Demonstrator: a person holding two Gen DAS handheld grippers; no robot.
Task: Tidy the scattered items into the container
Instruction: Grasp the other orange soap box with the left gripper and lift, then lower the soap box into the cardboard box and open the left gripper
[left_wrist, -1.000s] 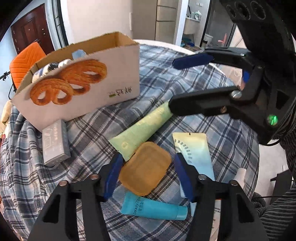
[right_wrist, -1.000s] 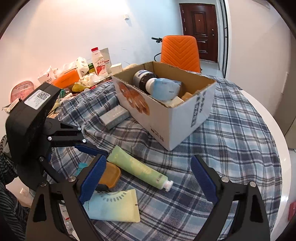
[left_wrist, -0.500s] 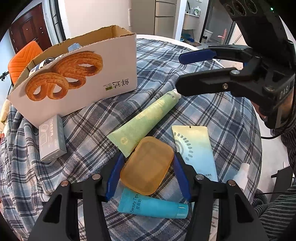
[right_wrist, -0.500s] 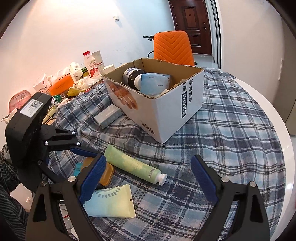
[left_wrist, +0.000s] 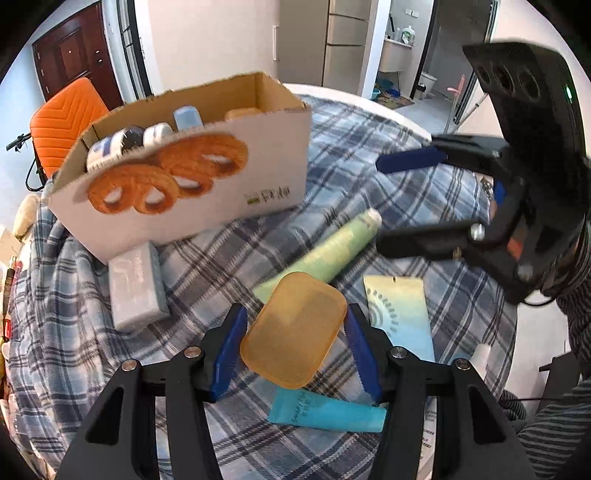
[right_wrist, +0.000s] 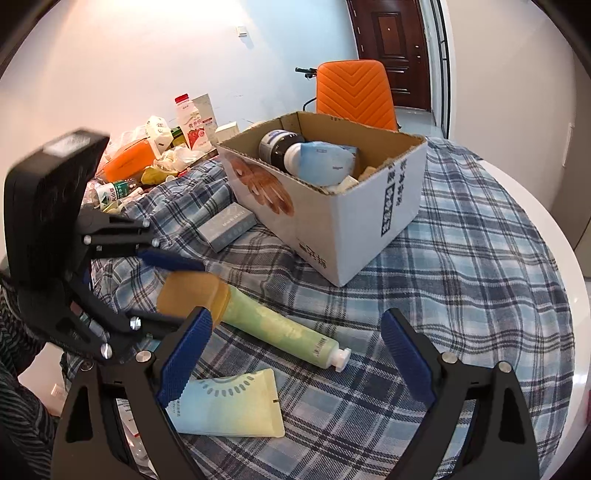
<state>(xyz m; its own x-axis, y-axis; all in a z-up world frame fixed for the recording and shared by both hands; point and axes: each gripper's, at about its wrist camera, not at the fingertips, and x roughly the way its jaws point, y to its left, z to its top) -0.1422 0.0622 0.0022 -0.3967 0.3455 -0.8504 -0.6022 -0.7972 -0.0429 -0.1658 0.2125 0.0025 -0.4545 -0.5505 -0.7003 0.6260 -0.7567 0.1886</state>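
Note:
My left gripper (left_wrist: 294, 334) is shut on a flat amber plastic case (left_wrist: 291, 321) and holds it a little above the plaid cloth; in the right wrist view the case (right_wrist: 192, 291) hangs between its fingers. Under it lie a green tube (left_wrist: 328, 251), a pale blue-and-yellow tube (left_wrist: 399, 314) and a teal tube (left_wrist: 325, 410). A grey carton (left_wrist: 136, 284) rests against the cardboard box (left_wrist: 258, 184), which holds several items. My right gripper (right_wrist: 295, 354) stands open and empty over the green tube (right_wrist: 280, 328), to the right of the left one.
An orange chair (right_wrist: 354, 96) stands behind the box. Bottles, cartons and wrappers (right_wrist: 159, 155) crowd the far left of the table. The round white table rim (right_wrist: 554, 236) shows past the cloth on the right. A small white bottle (left_wrist: 484, 354) lies at the near edge.
My left gripper has risen with the amber case, which has lifted off the cloth and the teal tube. The right gripper has stayed where it was.

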